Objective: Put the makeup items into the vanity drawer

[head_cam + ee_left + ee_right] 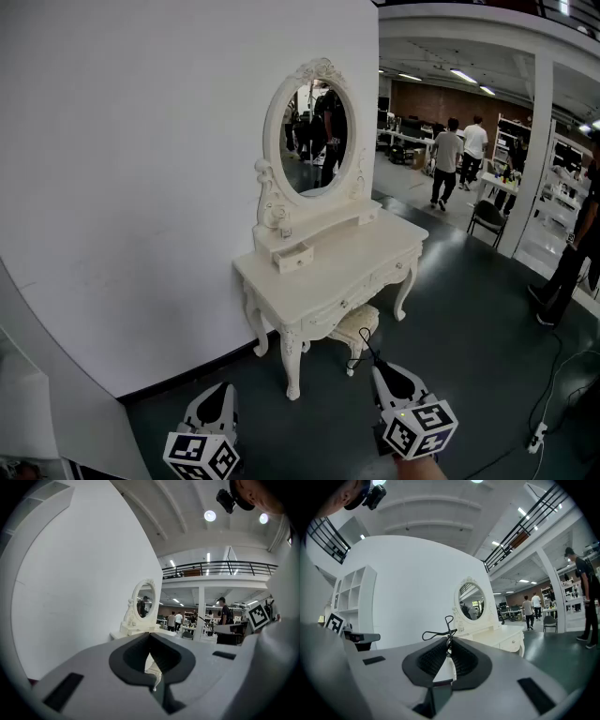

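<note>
A white vanity (349, 264) with an oval mirror (314, 139) stands against the white wall. A small drawer (293, 256) on its upper shelf is pulled open. My right gripper (380, 372) hovers over the floor in front of the vanity, shut on a black eyelash curler (366, 345) that sticks out past its tips. In the right gripper view the eyelash curler (440, 633) shows its looped handles above the right gripper (449, 644). My left gripper (218, 392) is low at the left, shut with nothing in it; in its own view the left gripper (150, 637) points at the vanity (136, 629).
A cushioned stool (356, 323) sits under the vanity. A black cable (553, 375) and a power strip (536, 438) lie on the dark floor at the right. A chair (487, 217) and several people stand farther back, and one person (574, 253) at the right edge.
</note>
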